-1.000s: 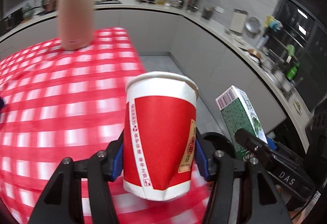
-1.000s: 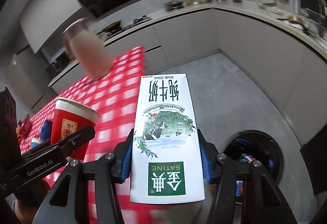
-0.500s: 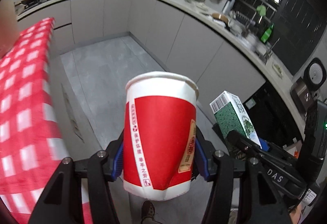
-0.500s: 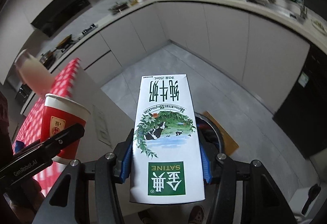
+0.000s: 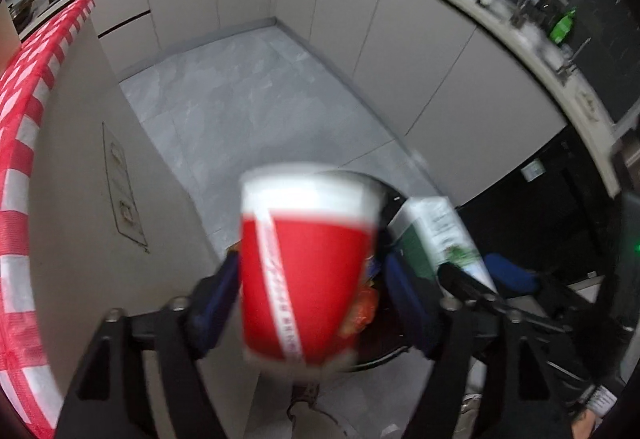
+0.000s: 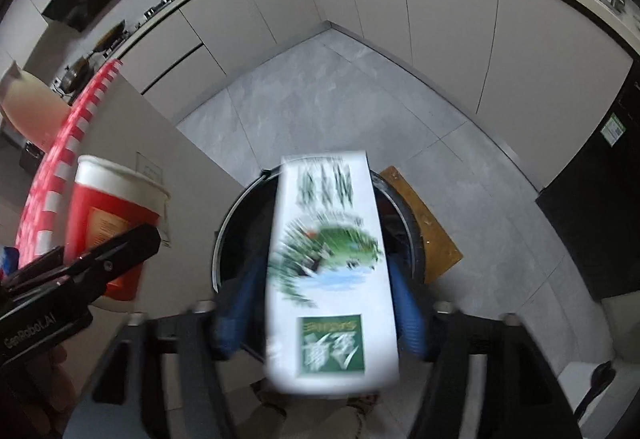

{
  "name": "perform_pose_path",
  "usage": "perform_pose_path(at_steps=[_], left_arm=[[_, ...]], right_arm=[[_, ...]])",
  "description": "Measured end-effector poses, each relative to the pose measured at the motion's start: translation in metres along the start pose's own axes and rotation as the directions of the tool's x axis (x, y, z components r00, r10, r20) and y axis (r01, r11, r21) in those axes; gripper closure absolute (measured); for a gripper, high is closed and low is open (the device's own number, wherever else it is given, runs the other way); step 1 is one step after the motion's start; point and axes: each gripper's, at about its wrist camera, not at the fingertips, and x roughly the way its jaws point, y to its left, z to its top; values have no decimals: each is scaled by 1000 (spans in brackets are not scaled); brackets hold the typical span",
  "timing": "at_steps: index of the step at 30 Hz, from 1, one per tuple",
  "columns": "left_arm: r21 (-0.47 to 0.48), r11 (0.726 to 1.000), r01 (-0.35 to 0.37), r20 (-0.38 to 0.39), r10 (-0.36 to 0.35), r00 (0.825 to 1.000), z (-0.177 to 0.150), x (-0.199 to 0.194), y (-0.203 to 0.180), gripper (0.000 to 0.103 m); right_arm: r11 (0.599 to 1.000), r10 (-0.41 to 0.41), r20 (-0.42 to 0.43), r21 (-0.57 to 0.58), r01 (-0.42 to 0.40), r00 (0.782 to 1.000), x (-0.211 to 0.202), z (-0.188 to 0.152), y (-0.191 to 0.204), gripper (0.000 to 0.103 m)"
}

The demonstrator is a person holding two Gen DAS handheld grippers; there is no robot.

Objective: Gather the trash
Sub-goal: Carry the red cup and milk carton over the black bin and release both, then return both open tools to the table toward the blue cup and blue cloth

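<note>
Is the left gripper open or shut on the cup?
Open: the left gripper has just been opening; its pads stand clear of the blurred cup.

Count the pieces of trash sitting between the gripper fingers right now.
2. A red paper cup between the left hand-held gripper's just-opened jaws, and a milk carton between the right hand-held gripper's, both over the bin. More may lie hidden inside.
</note>
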Motion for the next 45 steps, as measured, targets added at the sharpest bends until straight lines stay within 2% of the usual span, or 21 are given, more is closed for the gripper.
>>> perform_pose_path(at_steps=[3, 8, 17, 24, 30, 36, 45], left_arm=[[-16, 1000, -12, -1, 12, 1000, 2, 0, 0, 19], [-40, 999, 8, 51, -6, 999, 8, -25, 1, 19], [-107, 994, -16, 168, 34, 985, -3, -93, 30, 19], [-161, 986, -37, 221, 73, 972, -18, -129, 66, 18], [-171, 985, -33, 251, 76, 965, -35, -159, 101, 18], [-198, 980, -24, 275, 79, 958, -58, -187, 151, 18], [-222, 975, -26, 303, 94, 948, -93, -227, 246, 18]], right_arm=[[1000, -8, 22, -9, 8, 1000, -2, 6, -3, 28], [999, -32, 98, 4, 32, 995, -30, 13, -7, 28], [999, 38, 136, -39, -33, 990, -69, 15, 17, 28], [990, 98, 159, -114, -80, 983, -89, 10, 71, 28], [986, 124, 173, -134, -101, 977, -104, -3, 118, 28], [981, 133, 192, -163, -102, 972, -118, -28, 188, 28], [975, 155, 217, -193, -114, 964, -126, -71, 306, 28]])
